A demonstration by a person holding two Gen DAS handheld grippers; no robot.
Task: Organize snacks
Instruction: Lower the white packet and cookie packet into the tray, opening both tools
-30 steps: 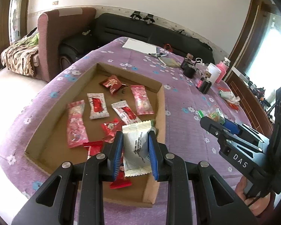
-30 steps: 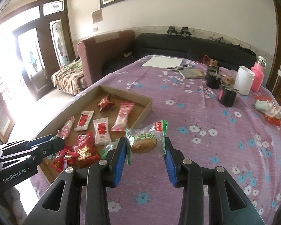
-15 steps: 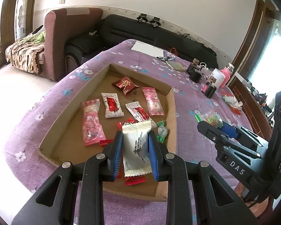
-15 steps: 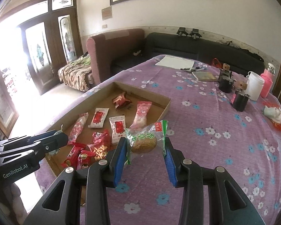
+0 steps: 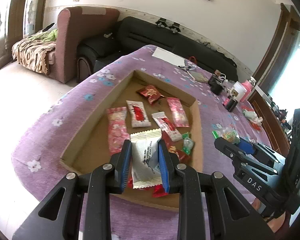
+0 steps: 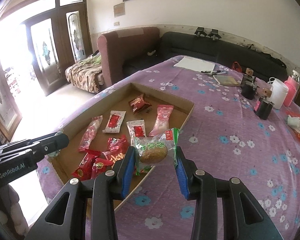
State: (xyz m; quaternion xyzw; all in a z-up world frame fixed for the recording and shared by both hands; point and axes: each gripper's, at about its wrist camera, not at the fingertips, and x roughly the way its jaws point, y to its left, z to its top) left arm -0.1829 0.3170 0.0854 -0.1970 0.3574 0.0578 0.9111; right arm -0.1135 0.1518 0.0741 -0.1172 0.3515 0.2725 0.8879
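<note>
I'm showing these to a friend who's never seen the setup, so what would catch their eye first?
Probably the two held snacks: the left gripper clamps a white packet above the near end of the cardboard tray, and the right gripper grips a clear green-printed pastry bag over the tray's edge. Next, the red and pink packets scattered in the tray on the purple floral tablecloth.

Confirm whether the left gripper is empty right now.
No: the left gripper is shut on a white snack packet, pinched between its blue-padded fingers above the cardboard tray.
</note>
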